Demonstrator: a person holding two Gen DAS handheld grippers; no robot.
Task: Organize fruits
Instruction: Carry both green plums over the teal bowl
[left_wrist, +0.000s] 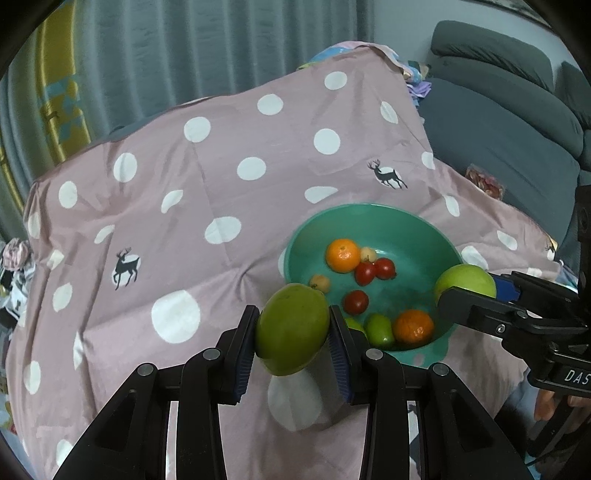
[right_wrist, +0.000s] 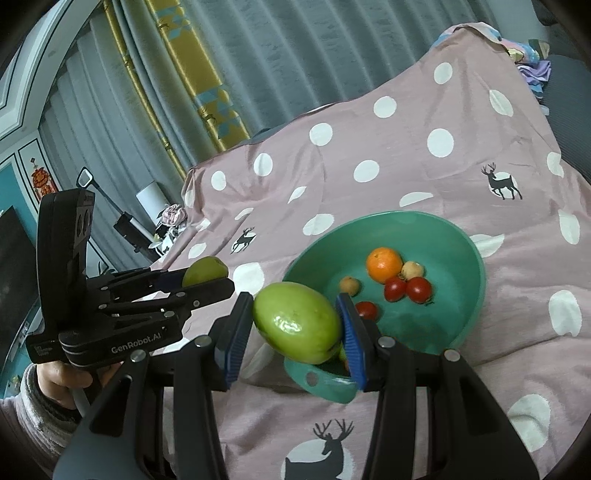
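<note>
Left gripper (left_wrist: 291, 332) clamped on dull green oval fruit (left_wrist: 291, 328), lower centre; right gripper (right_wrist: 295, 325) clamped on glossy green fruit (right_wrist: 297, 321). Lower both inside teal plastic bowl (right_wrist: 476, 258) before releasing, clear of tomatoes (right_wrist: 408, 289).

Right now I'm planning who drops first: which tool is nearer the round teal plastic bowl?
Right. The right tool holds its green fruit over the round teal plastic bowl's near rim; the left tool hangs just outside it.

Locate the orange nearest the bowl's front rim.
In the left wrist view, that orange lies inside the green bowl at its near edge, beside a small green fruit.
</note>
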